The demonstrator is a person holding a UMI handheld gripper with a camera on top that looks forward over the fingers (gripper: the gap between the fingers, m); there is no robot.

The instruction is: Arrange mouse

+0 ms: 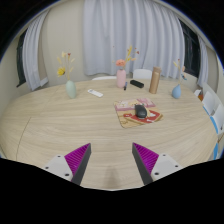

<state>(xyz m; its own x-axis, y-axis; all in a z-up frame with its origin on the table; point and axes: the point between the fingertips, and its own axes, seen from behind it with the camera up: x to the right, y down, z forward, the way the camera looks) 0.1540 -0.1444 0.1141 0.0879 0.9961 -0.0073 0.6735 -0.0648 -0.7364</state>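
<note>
The gripper (112,160) has its 2 fingers spread, holding nothing; the mouse (140,112) lies on a mat (128,119), well beyond them; approach low and straight, I think.

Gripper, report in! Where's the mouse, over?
Gripper open, holding nothing, over bare table. Mouse well beyond the fingers, sitting on the mat. Nothing in the way, over.

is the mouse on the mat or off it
On it: the mouse sits on the mat, far beyond the open gripper.
</note>
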